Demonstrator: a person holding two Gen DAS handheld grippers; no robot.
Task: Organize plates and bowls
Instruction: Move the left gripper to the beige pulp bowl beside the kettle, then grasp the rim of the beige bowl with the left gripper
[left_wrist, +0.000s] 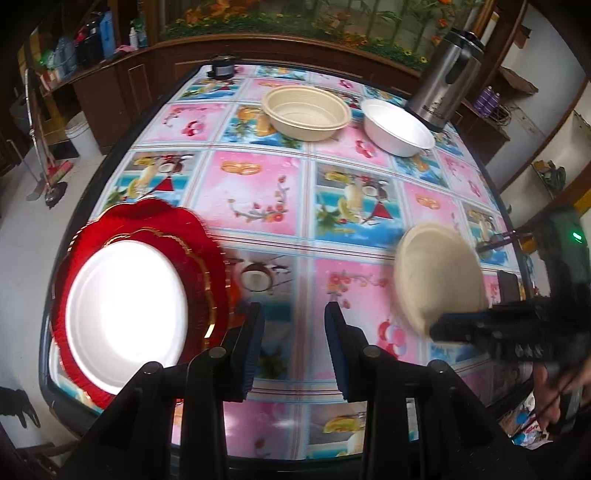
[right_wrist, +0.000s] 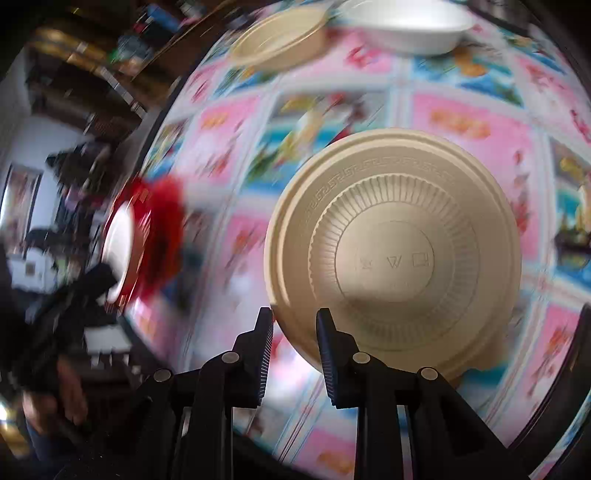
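Gripping nothing, the left gripper (left_wrist: 294, 321) is hovering with its jaws parted over the patterned tablecloth (left_wrist: 255, 184). At its ten o'clock a white plate (left_wrist: 125, 306) is sitting on the red scalloped plate (left_wrist: 166, 221), apparently the start of a plate stack at the table's near-left corner. At twelve o'clock, toward the far edge, a beige bowl (left_wrist: 306, 112) is resting upright with a white bowl (left_wrist: 397, 127) just beside it, likely waiting to be nested, and a steel kettle (left_wrist: 448, 74) stands behind them. At three o'clock the right gripper (left_wrist: 443, 328) is pinching the rim of a second beige bowl (right_wrist: 391, 247), tilted so its ribbed underside faces the right wrist camera. An edge grip probably suits a thin rim best.
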